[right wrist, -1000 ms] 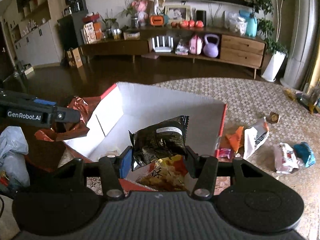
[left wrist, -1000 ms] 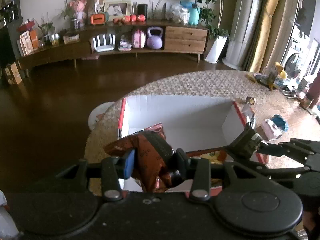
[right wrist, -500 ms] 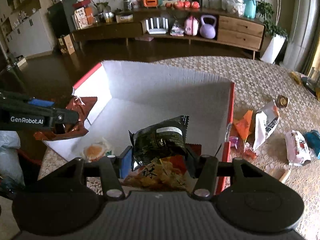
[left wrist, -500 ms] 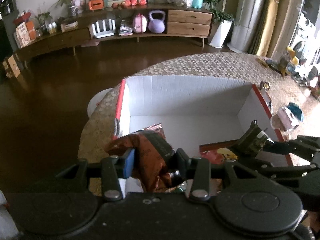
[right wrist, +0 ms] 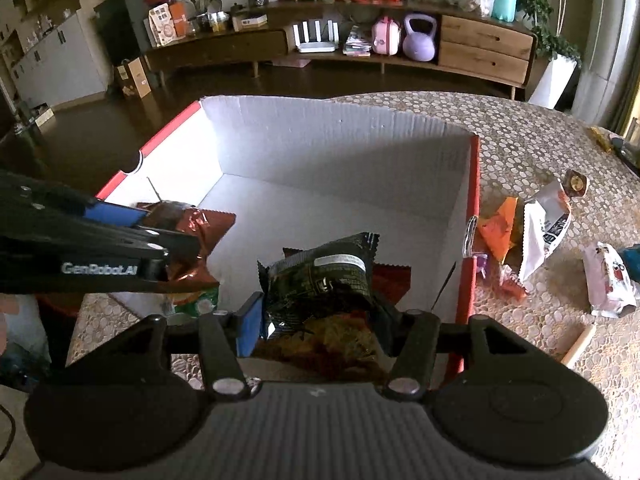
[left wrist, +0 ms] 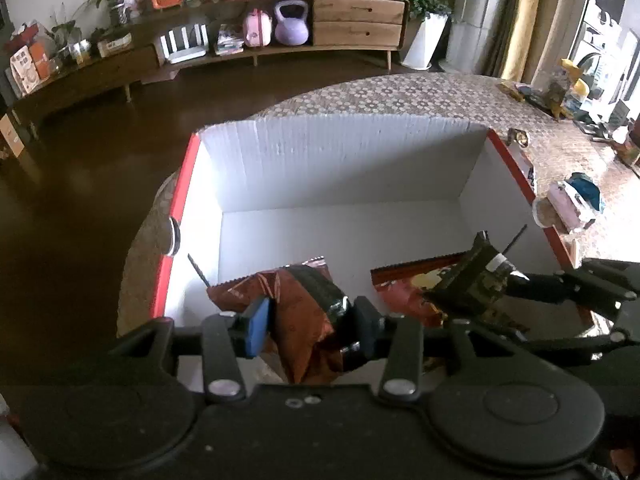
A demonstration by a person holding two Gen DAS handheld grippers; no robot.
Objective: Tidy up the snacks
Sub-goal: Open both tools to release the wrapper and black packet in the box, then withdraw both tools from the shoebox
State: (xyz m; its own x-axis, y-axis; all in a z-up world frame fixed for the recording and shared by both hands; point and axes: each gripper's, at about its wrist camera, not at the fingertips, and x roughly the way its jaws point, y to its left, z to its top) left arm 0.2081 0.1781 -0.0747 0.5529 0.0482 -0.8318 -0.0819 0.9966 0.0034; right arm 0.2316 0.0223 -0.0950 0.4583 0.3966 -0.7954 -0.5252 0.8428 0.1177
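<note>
Both over the white box [right wrist: 340, 148] now: left hand-held gripper [left wrist: 308, 320] pinching a brown packet [left wrist: 304, 312], right hand-held gripper [right wrist: 320, 320] loosening around a black packet [right wrist: 320, 280], red packet [left wrist: 408, 288] inside.

One box [right wrist: 344, 148], two held snack bags [right wrist: 320, 280], two grippers [right wrist: 320, 320]

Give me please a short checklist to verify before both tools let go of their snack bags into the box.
1. Left tool grips the brown bag: ok.
2. Right tool has the black bag between its fingers: ok; its jaws have just been opening.
3. Both bags are over the inside of the box: ok.
4. Free floor remains in the box: ok.
5. The tools do not touch each other: ok.
6. Snacks on the table outside the box are all collected: not ok.
</note>
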